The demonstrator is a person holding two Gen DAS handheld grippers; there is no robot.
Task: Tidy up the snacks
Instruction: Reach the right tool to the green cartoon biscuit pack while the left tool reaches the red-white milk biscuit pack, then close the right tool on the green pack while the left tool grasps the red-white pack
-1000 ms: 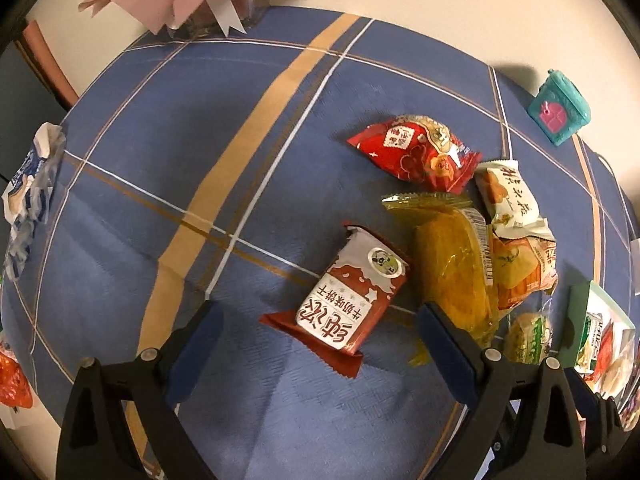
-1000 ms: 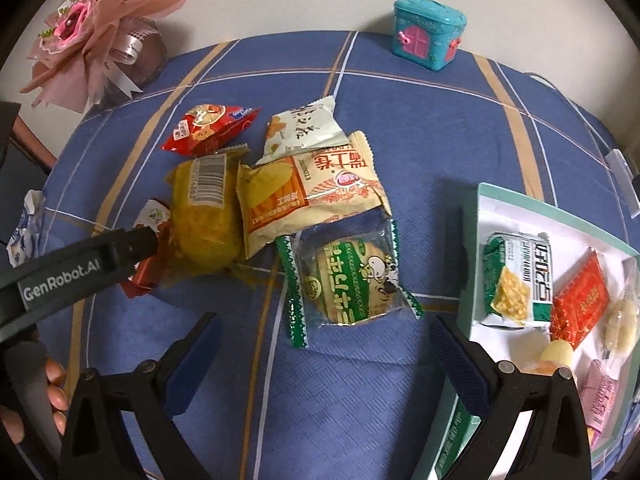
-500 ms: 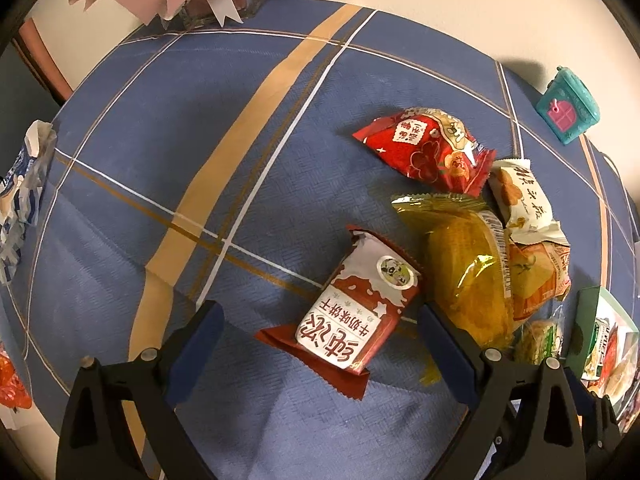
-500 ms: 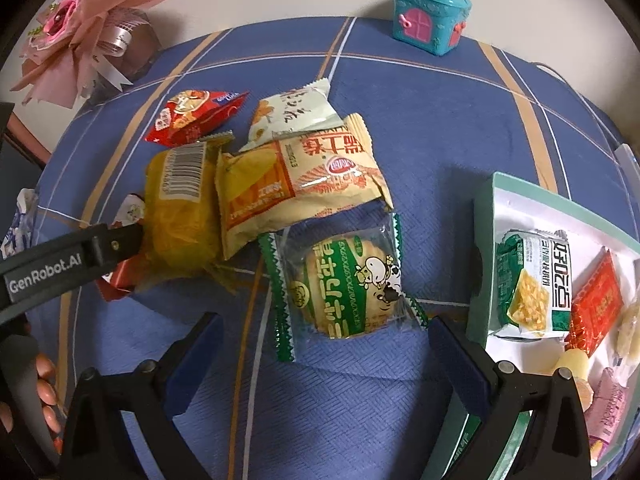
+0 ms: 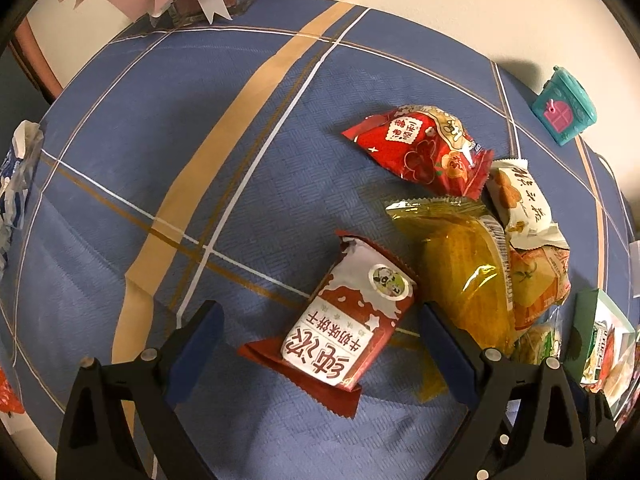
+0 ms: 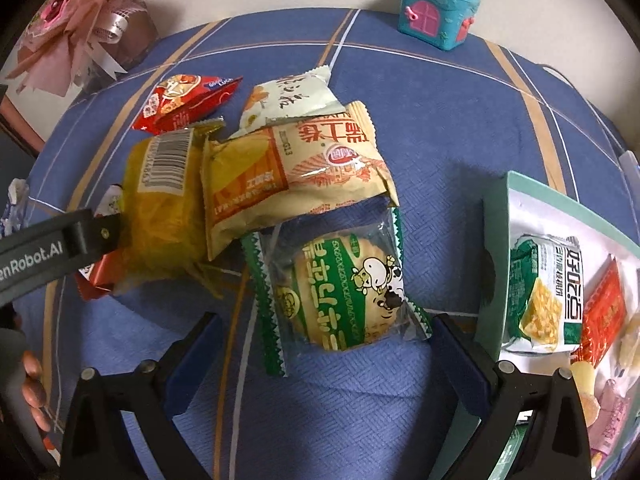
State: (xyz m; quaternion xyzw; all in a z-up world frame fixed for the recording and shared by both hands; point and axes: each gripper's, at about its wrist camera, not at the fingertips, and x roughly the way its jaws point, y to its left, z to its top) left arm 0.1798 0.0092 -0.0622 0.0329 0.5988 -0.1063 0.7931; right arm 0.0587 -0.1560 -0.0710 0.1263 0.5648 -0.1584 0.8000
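Six snack packs loose on the blue cloth [image 6: 440,128]: one red-and-white pack [image 5: 352,332], one yellow pack [image 5: 464,276], one shiny red pack [image 5: 424,148], one white pack [image 6: 288,100], one orange pack [image 6: 296,172], one green cookie pack [image 6: 344,300]. Red-and-white pack between the wide-spread left claw [image 5: 320,344]. Green cookie pack between the wide-spread right claw [image 6: 324,348]. One tray [image 6: 496,240] just beside, snacks inside. One teal toy house [image 6: 436,8] far back.

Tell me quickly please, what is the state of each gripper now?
Left gripper: open, holding nothing, straddling the red-and-white snack pack.
Right gripper: open, holding nothing, straddling the green-and-clear biscuit pack.
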